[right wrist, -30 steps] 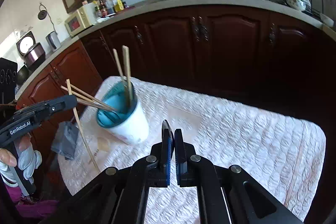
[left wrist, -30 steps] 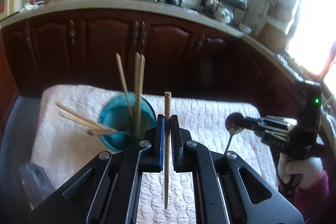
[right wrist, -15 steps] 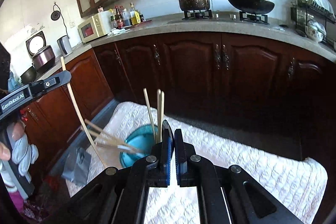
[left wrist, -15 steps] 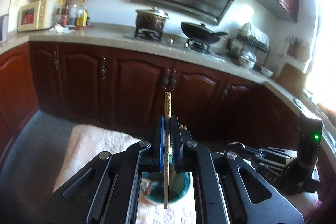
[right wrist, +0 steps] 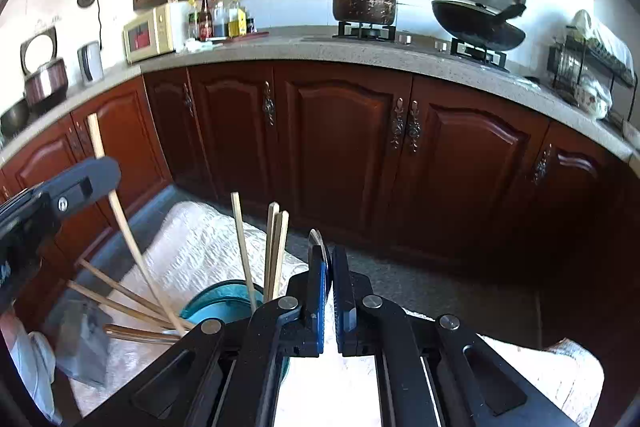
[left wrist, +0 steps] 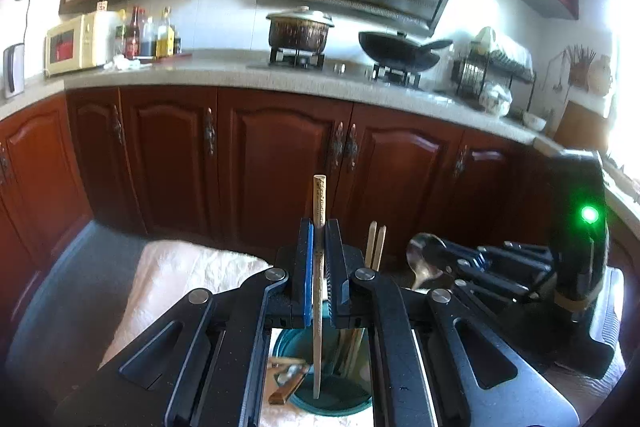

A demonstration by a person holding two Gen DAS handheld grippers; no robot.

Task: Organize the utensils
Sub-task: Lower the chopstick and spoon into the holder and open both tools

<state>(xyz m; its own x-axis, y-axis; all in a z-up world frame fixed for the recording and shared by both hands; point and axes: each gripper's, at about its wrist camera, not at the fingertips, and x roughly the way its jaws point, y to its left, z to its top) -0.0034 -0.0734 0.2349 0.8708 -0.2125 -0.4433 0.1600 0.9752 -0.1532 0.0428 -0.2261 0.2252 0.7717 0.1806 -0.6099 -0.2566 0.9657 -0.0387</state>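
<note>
Left wrist | pale wooden chopstick (left wrist: 319, 291) upright | carved top | tip in teal cup (left wrist: 332, 401)

Home kitchen, gas stove (left wrist: 298, 57), wok (left wrist: 396, 51), wooden cabinets (right wrist: 340, 143), microwave (left wrist: 74, 43)

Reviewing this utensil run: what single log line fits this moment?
left gripper: shut on wooden chopstick, tip inside teal cup | right gripper: shut on metal spoon, beside cup

Your black left gripper (left wrist: 319, 267) and right gripper (right wrist: 329, 287) are showing blue pads and silver screws; a green light (left wrist: 589, 214) is glowing.
</note>
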